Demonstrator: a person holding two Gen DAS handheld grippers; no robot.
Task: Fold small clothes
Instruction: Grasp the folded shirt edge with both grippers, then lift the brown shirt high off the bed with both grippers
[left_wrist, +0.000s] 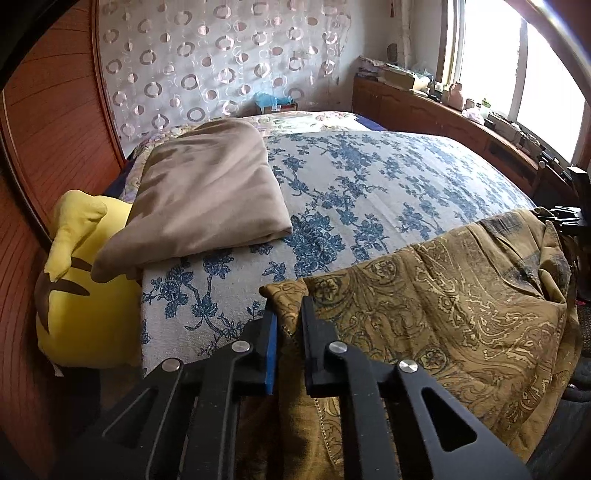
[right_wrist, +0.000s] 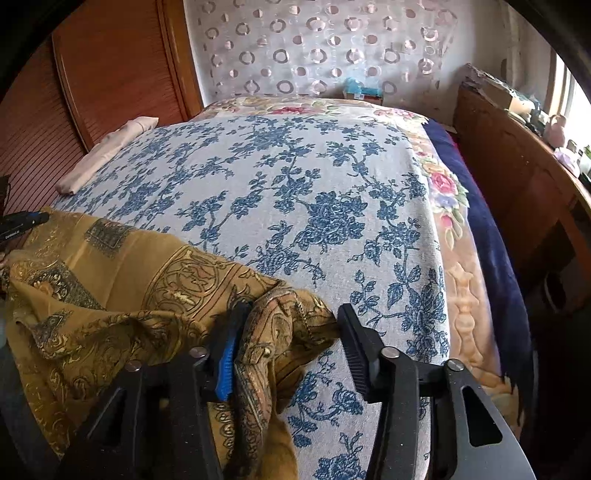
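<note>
At the far left of the left wrist view a yellow plush toy (left_wrist: 83, 295) leans against the side of the bed (left_wrist: 369, 192), wedged beside a wooden wardrobe (left_wrist: 55, 122). Next to it, a folded beige blanket (left_wrist: 210, 199) lies on the blue-flowered bedspread, its long axis running away toward the circle-patterned curtain (left_wrist: 221, 62).

Further right, the left gripper (left_wrist: 288, 314) is clamped on the near left corner of the gold paisley cloth (left_wrist: 443, 306), the fabric pinched tight between its fingers. The cloth lies along the near edge of the bed, its long axis running across the view from left to right, with its lower part hanging off the edge toward the camera.

In the right wrist view the same cloth (right_wrist: 110, 280) is bunched and wrinkled, reaching left toward the other gripper's tip. The right gripper (right_wrist: 291, 321) stands partly parted around the cloth's right-hand corner; the blue-padded left finger touches the fabric, while the right finger sits just at its edge, so no firm pinch shows.

At the right, a small box (right_wrist: 360, 92) at the head of the bed holds something teal; what it is cannot be told.
</note>
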